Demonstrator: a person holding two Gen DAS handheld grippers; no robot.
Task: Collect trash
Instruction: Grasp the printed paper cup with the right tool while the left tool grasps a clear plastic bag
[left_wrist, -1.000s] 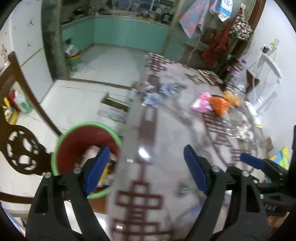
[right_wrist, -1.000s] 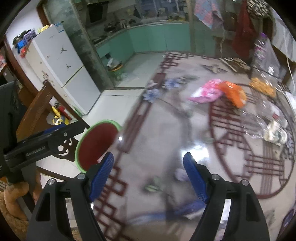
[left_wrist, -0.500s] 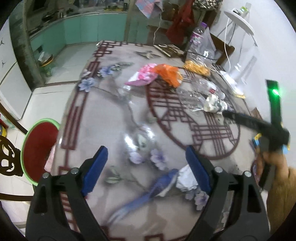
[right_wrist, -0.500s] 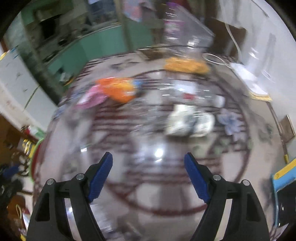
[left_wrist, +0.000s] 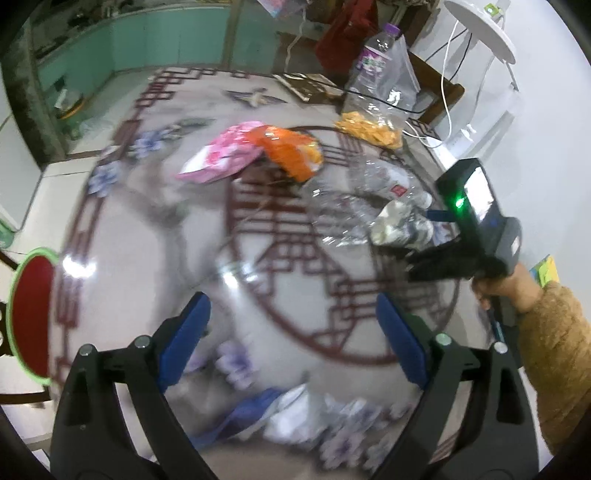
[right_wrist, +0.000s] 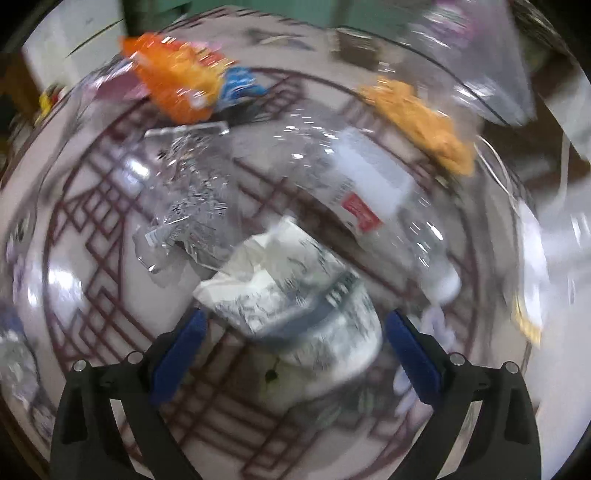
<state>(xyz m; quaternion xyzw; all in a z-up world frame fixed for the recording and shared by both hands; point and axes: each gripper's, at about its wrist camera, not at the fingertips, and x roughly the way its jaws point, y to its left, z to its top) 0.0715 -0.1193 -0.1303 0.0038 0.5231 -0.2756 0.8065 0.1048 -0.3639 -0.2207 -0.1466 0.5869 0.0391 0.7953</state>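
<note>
Two grippers are seen with jaws opening and nothing clamped: the left gripper (left_wrist: 291, 332) over bare glossy tabletop (left_wrist: 147, 266), the right gripper (right_wrist: 293, 341) just above crumpled white paper (right_wrist: 280, 280), beside a clear red-labelled plastic bottle (right_wrist: 373, 206); writing is unreadable.

The left black plastic tongs (left_wrist: 293, 325) end in two blue rubber-faced pads (left_wrist: 184, 338), one at seven o'clock and one at five o'clock of the left wrist view, each on a black arm with round silver screws (left_wrist: 140, 341). Their jaws are opening, nothing between them. The right black plastic tongs (right_wrist: 293, 341) are built alike, blue pads and silver screws, jaws also opening. In the left view, at three o'clock, the right tool's dark grey handle carries a small lit screen (left_wrist: 478, 194) and a green light (left_wrist: 459, 202); the hand (left_wrist: 506, 286) gripping it wears a fuzzy mustard-brown sleeve (left_wrist: 561, 354).
</note>
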